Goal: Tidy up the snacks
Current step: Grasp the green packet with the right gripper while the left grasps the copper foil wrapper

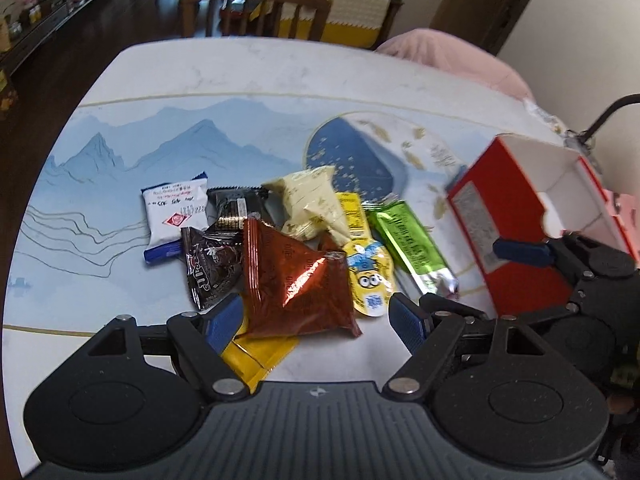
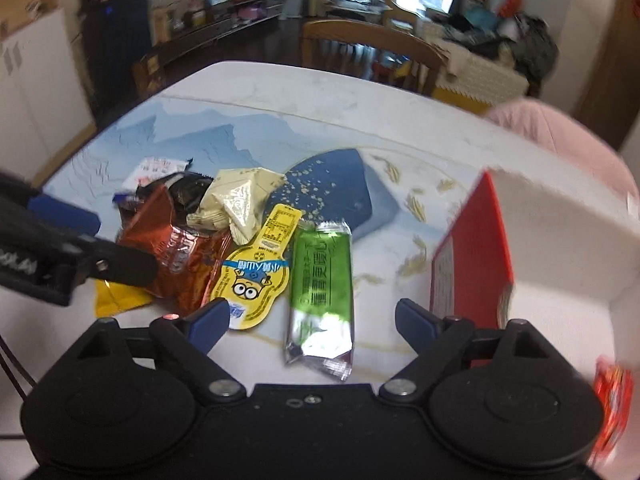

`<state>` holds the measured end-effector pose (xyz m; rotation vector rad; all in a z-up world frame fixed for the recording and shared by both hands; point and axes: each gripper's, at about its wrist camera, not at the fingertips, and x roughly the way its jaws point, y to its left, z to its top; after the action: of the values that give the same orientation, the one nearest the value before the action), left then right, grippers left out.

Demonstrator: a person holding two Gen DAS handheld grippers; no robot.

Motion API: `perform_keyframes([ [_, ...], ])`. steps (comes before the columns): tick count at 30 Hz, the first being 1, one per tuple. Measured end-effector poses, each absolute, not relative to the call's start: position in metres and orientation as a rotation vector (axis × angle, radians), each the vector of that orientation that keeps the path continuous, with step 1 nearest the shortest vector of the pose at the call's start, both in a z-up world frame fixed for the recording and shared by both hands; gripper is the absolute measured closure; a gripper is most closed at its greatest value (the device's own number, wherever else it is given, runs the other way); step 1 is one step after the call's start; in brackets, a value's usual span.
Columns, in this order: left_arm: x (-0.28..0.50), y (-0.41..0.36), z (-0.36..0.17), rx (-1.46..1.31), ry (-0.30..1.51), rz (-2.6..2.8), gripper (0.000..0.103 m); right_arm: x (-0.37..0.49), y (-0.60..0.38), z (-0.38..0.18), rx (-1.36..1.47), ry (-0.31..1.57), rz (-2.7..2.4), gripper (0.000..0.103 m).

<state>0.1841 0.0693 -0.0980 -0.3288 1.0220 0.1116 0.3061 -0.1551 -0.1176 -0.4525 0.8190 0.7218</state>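
A loose heap of snack packets lies near the middle of the tabletop [image 1: 248,68], a smooth pale surface printed with blue mountain ridges and a dark blue disc flecked with gold. At the heap's near side sits a crinkled, glossy red-brown foil pouch [image 1: 296,280], puffed into a pillow shape, lying over a flat yellow packet [image 1: 256,356]. Toward the left edge rests a matte white wrapper with blue ends [image 1: 174,216], with a shiny black packet [image 1: 210,266] touching it. Farther back sits a cream pouch [image 1: 310,204], creased into a rough pyramid. Beside the foil pouch lies a die-cut yellow packet bearing a goggle-eyed cartoon figure [image 2: 256,276], and just right of it a long green bar wrapper [image 2: 322,280] with silvery crimped ends. Toward the right edge stands an open red cardboard box [image 1: 516,216], white inside, tilted; its far flap is blurred, so its exact shape is hard to tell.

The left gripper [image 1: 316,322] hangs over the foil pouch, its ribbed blue pads spread to either side of the pouch's near corner, gripping nothing. The right gripper [image 2: 308,322] hovers with its fingers apart, straddling the near end of the green bar without pressing it.
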Motion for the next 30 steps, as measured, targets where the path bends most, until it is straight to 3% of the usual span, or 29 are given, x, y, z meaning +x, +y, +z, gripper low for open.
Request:
perform_keyframes([
  [17,0.217,0.067,-0.124,-0.312,1.119,0.168,0.025,0.346,-0.140,-0.149,-0.404,0.906,0.682,0.036],
  [21,0.217,0.070,-0.125,-0.322,1.126,0.171,0.036,0.346,-0.140,-0.149,-0.384,0.908,0.685,0.041],
  [26,0.212,0.075,-0.125,-0.353,1.117,0.168,0.047,0.340,-0.139,-0.146,-0.391,0.894,0.686,0.061],
  [30,0.206,0.078,-0.123,-0.391,1.104,0.161,0.054,0.337,-0.141,-0.145,-0.393,0.888,0.675,0.061],
])
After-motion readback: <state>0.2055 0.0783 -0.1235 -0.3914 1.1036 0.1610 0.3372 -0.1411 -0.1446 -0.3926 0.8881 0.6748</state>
